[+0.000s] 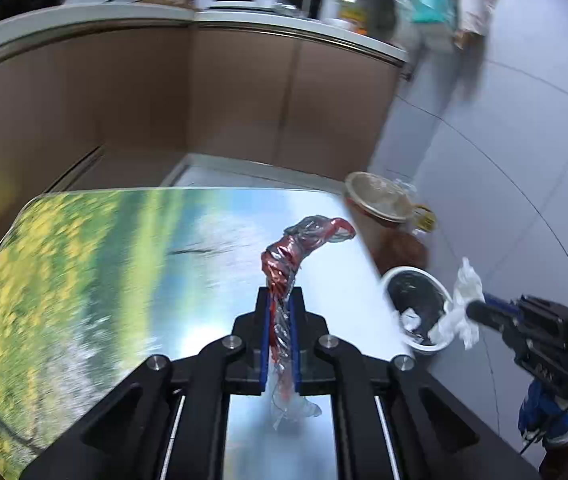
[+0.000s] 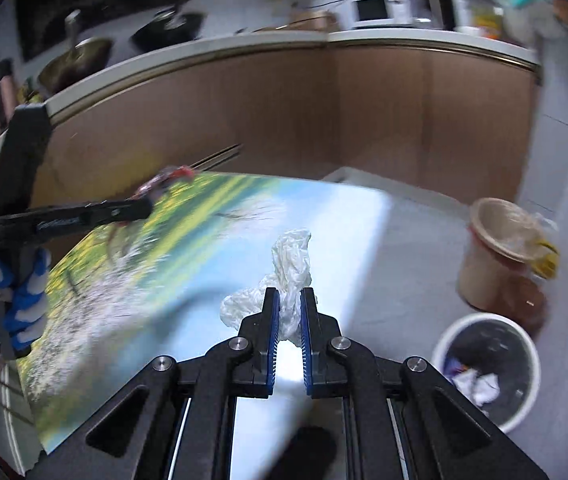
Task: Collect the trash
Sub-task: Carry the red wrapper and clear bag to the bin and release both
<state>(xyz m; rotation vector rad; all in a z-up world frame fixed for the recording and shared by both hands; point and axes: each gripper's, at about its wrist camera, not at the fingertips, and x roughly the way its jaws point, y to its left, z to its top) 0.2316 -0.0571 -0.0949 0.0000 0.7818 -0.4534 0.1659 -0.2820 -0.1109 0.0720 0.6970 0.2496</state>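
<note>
Blur smears the table (image 1: 84,280), past whose right edge the left gripper (image 1: 280,300) clamps a wrapper (image 1: 284,256) and the right gripper (image 2: 289,300) clamps a tissue (image 2: 292,256) near the bin (image 2: 488,364).

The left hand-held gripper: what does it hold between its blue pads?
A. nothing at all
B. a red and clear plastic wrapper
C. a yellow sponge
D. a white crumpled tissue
B: in the left wrist view the left hand-held gripper is shut on a twisted red and clear plastic wrapper above the table, while the white crumpled tissue sits in the right hand-held gripper.
</note>
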